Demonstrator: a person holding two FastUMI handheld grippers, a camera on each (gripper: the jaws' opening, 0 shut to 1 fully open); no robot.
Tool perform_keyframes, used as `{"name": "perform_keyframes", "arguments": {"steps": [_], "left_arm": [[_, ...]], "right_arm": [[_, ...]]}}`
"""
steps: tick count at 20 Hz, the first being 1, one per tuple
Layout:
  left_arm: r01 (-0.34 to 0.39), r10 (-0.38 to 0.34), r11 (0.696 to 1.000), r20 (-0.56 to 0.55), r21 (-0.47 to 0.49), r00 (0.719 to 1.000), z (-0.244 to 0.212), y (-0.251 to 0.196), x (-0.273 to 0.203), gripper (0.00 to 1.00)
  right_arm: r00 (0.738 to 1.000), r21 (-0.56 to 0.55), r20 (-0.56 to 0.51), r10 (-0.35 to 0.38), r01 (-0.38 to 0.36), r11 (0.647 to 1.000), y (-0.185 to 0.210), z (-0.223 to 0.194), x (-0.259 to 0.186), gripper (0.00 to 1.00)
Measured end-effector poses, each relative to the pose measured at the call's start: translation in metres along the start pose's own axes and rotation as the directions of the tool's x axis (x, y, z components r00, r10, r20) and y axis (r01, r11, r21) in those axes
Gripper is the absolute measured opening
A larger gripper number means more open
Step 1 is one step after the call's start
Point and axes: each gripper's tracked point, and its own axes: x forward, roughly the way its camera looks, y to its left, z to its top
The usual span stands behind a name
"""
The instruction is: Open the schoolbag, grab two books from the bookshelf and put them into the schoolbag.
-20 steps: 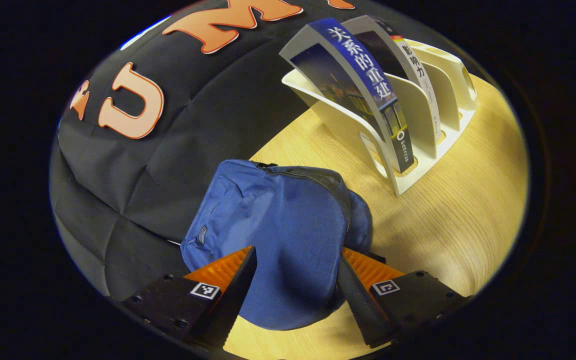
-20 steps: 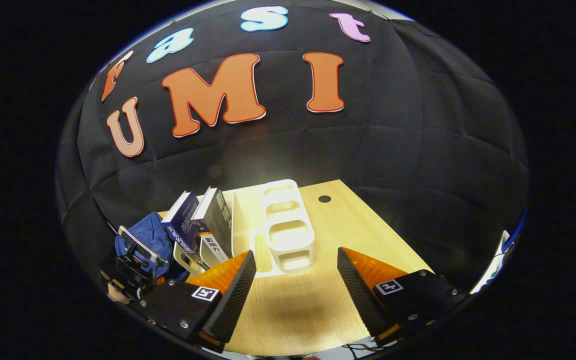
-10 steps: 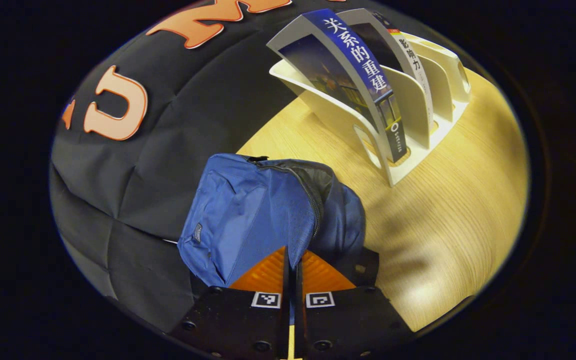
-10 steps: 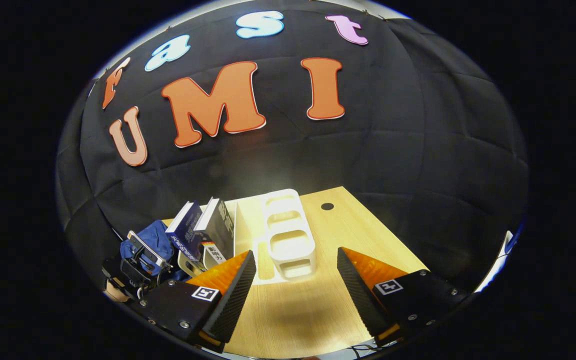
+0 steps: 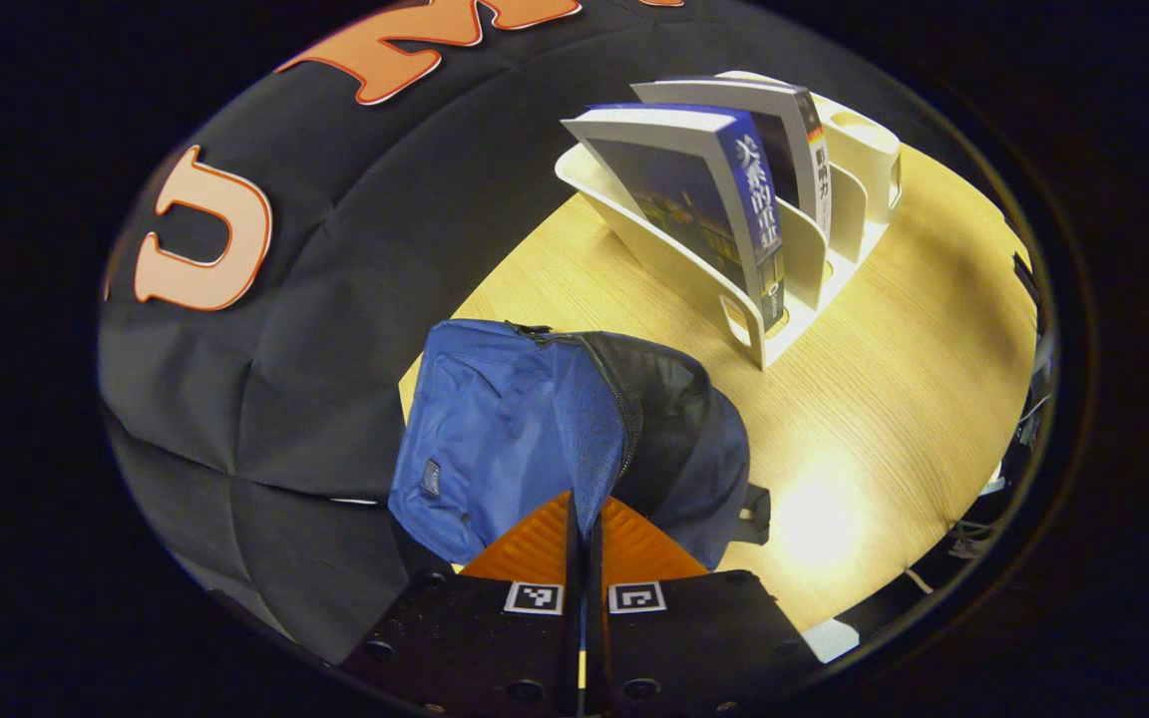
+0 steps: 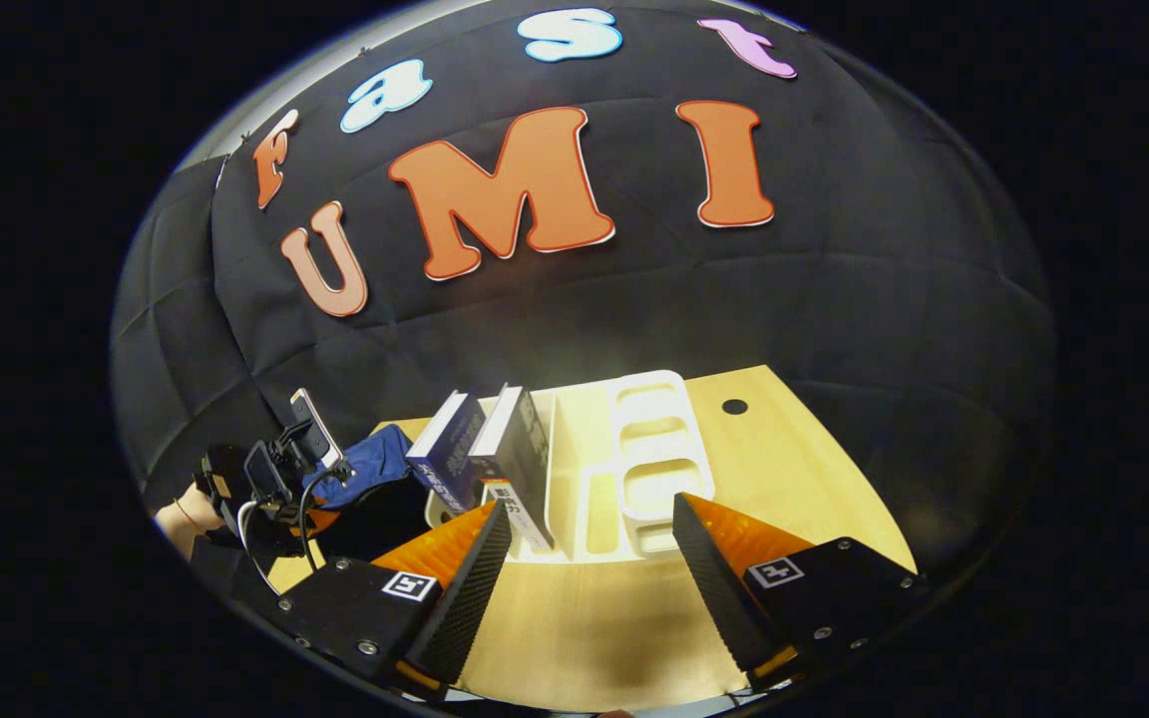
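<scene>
Two books stand in the white bookshelf (image 5: 734,289) on the wooden table (image 5: 894,419), and left of it lies the blue schoolbag (image 5: 525,429).

Left gripper view: the schoolbag rests near the table's edge by the black cloth wall, its zip parted so that a dark lining shows beside the blue front panel. The left gripper (image 5: 582,519) has its fingers closed together, pinching a fold of the bag's front fabric by the zip. Beyond and to the right, the blue-spined book (image 5: 724,199) leans in the shelf's first slot and the second book (image 5: 784,140) in the next slot behind it; the farther compartments look bare.

Right gripper view: the left gripper, held by a hand (image 6: 181,514), sits at the schoolbag (image 6: 375,464). The right gripper (image 6: 589,534) hangs over the table with fingers wide apart, holding nothing, the shelf just ahead.
</scene>
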Motion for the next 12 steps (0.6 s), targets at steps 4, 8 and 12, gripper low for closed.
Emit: {"name": "perform_keyframes", "arguments": {"steps": [4, 8, 12], "left_arm": [[0.042, -0.043, 0.997, 0.018, 0.065, 0.999, 0.02, 0.052, -0.01, 0.03], [0.042, -0.051, 0.99, 0.064, 0.138, 0.997, 0.035, 0.106, -0.006, 0.02], [0.088, -0.106, 0.98, 0.093, 0.177, 0.99, 0.037, 0.134, 0.005, 0.02]], "right_arm": [[1.0, -0.036, 0.019, 0.005, -0.004, 0.999, 0.027, 0.017, 0.006, 0.97], [0.999, -0.053, 0.044, -0.024, 0.026, 0.998, 0.064, 0.034, 0.012, 0.97], [0.999, -0.047, -0.02, -0.05, 0.049, 0.998, 0.106, 0.044, 0.028, 0.97]]}}
